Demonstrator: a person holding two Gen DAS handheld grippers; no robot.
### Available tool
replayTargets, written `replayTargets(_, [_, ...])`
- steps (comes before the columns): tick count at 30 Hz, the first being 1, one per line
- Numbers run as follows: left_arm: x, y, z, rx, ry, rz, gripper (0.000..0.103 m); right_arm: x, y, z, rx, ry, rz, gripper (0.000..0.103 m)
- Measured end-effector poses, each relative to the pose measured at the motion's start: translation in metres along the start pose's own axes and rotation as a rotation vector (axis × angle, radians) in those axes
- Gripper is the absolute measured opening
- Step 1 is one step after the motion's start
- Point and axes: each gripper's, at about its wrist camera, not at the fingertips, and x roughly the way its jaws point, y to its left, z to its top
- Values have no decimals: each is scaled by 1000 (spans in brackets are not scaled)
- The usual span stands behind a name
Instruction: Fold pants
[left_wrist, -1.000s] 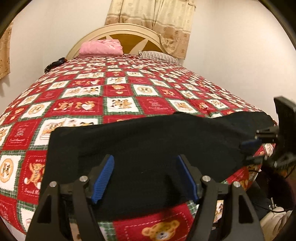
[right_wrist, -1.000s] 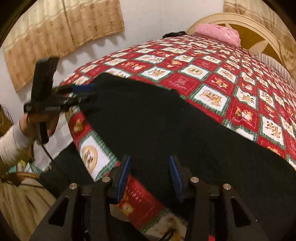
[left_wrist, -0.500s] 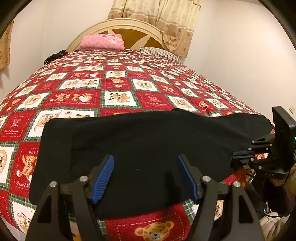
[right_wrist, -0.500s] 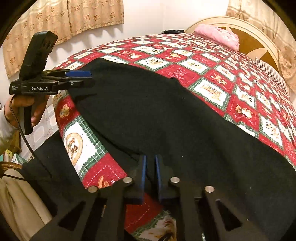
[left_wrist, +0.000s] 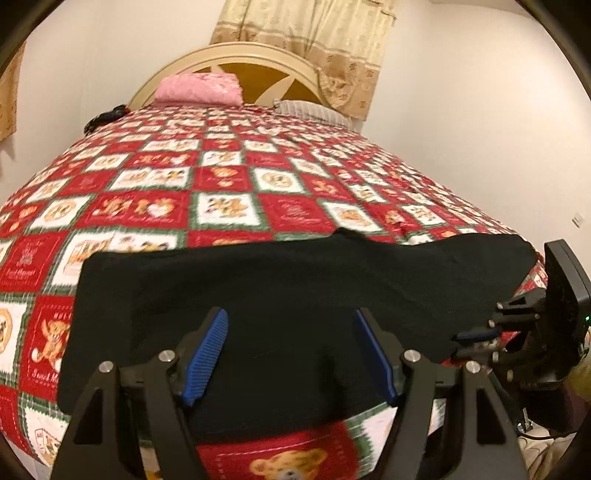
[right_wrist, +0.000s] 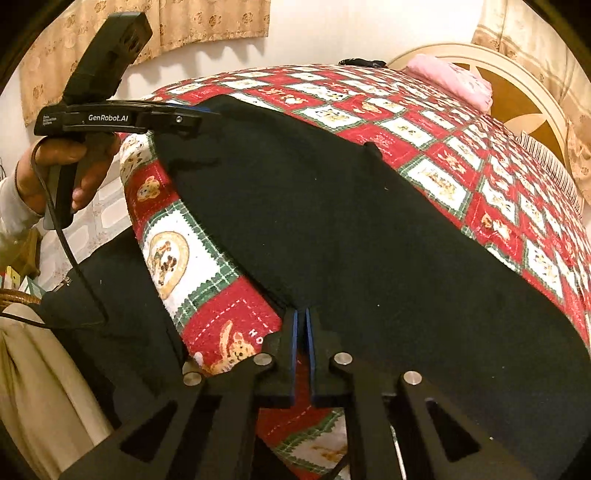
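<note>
The black knit pants (left_wrist: 280, 295) are laid flat across the near edge of the red, white and green teddy-bear patchwork quilt (left_wrist: 229, 192), with the long axis running left to right, parallel to that edge. In the left wrist view the left gripper (left_wrist: 290, 354) is held over the middle of the cloth with its blue-padded jaws spread wide and nothing between them. The right gripper (right_wrist: 302, 347) is seen with its jaws nearly pressed together at the near hem; a thin fold of black cloth appears to be pinched there, though the contact itself cannot be made out with certainty. The right end of the pants is thus judged the nearer to being lifted (the left end lies well apart from either gripper's tips), so a fold carried leftward along the long axis seems called for.
</note>
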Motion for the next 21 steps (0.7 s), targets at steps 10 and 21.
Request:
replayTargets(10, [36,-77,21,127,43,-131,73,-62,-59,-35,241,-137,-54,61])
replayTargets(21, [77,-159,36,289,121,-211,73,-156,-199,-124,676,-251,-410,61])
